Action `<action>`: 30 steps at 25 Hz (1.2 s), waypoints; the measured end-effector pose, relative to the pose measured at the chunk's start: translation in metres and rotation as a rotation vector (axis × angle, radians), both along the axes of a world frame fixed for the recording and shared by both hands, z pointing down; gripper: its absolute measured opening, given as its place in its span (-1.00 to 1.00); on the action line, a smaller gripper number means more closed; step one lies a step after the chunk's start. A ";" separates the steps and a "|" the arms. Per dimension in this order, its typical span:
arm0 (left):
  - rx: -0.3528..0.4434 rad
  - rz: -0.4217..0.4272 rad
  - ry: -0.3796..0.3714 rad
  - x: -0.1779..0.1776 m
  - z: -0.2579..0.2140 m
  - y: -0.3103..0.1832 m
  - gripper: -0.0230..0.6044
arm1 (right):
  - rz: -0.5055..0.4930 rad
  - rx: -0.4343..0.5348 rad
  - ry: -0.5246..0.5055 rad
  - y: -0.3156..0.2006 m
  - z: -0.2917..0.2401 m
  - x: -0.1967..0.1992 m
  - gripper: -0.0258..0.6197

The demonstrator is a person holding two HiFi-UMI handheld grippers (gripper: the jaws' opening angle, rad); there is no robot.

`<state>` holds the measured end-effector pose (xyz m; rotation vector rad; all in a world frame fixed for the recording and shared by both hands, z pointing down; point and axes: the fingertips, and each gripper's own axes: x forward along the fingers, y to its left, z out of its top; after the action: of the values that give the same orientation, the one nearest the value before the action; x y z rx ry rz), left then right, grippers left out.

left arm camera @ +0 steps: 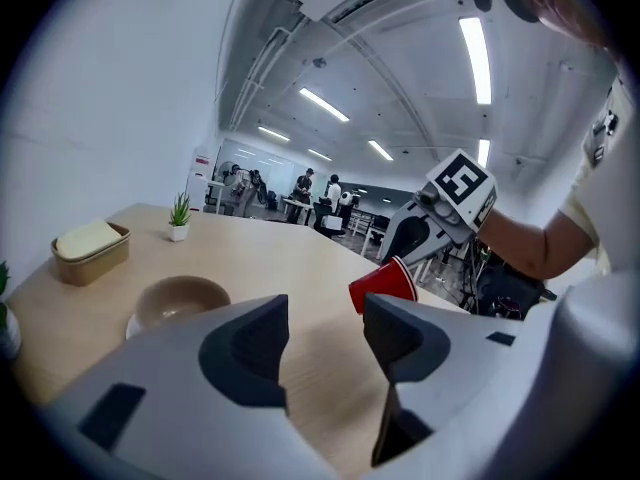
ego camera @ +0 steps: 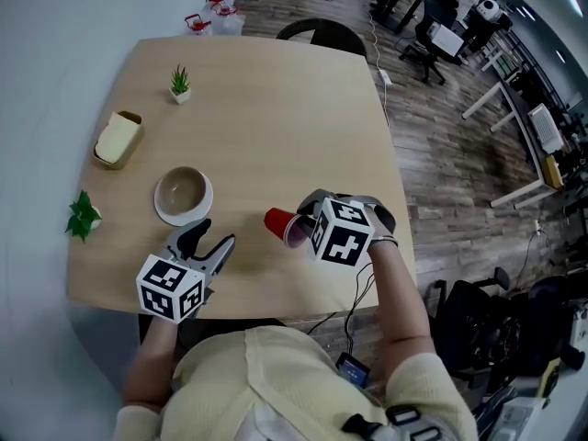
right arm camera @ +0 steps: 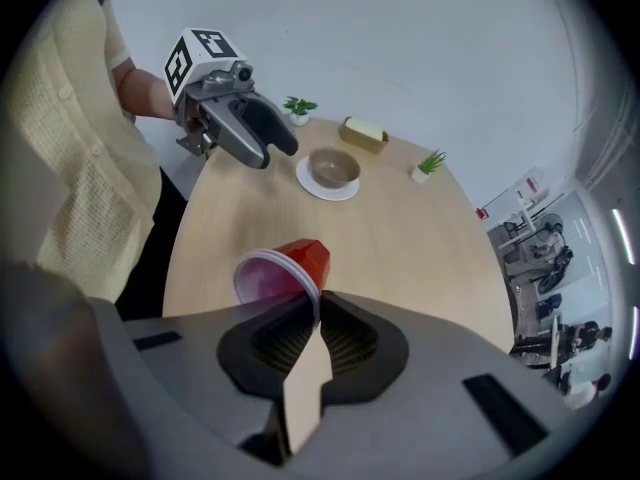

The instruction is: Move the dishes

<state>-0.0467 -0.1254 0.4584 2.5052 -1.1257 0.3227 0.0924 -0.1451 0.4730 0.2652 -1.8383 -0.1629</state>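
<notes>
1. Counted one light wooden table (ego camera: pixel 276 108) with rounded corners, and one black chair (ego camera: pixel 322 33) pushed up at its far end.
2. Counted two grippers, one in each hand, both over the near part of the table, each with one marker cube.
3. Found the right gripper (right arm camera: pixel 312 313) almost fully closed, its ribbed pads pinching the rim of one red plastic cup (right arm camera: pixel 290 265) with a white inside.
4. Noted the red plastic cup tipped onto its side, mouth toward the right gripper, base pointing toward the table's middle. Placed it over the near right part of the table. Could not tell whether it touches the tabletop.
5. Found the left gripper (left arm camera: pixel 322 318) with jaws wide apart, holding nothing; only bare tabletop in the gap. Placed it by the near edge, left of the cup and apart from it.
6. Counted one beige round bowl (ego camera: pixel 182 189), upright, sitting on one white round plate (ego camera: pixel 165 211). Placed the pair left of centre, just beyond the left gripper. Nothing visible inside the bowl.
7. Counted one tan rectangular container (ego camera: pixel 118 139) with a pale yellow block inside, near the left edge, beyond the bowl.
8. Counted two plants: one small green plant in a white pot (ego camera: pixel 180 84) toward the far left corner, and one leafy green plant (ego camera: pixel 83 215) at the left edge, beside the plate.
</notes>
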 end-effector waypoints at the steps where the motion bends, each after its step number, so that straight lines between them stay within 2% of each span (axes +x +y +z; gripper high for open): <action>1: 0.000 0.004 -0.005 0.001 0.001 0.000 -0.16 | -0.014 -0.028 0.026 0.002 0.003 0.001 -0.81; 5: -0.003 0.025 -0.032 0.003 0.006 0.003 -0.16 | -0.047 -0.103 0.143 -0.001 0.012 0.009 -0.81; 11: 0.016 0.065 -0.115 0.009 0.012 0.007 -0.16 | -0.093 -0.174 0.329 -0.008 0.023 0.020 -0.81; 18: 0.002 0.093 -0.105 0.013 0.014 0.012 -0.16 | -0.130 -0.338 0.552 0.004 0.050 0.037 -0.81; 24: -0.013 0.106 -0.105 0.014 0.018 0.017 -0.16 | -0.108 -0.421 0.525 0.005 0.058 0.036 -0.81; 30: -0.019 0.108 -0.104 0.013 0.022 0.019 -0.16 | -0.083 -0.424 0.515 -0.001 0.064 0.034 -0.80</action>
<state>-0.0333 -0.1062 0.4802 2.5635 -1.0225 0.4960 0.1261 -0.1464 0.5371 -0.1421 -1.3292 0.0977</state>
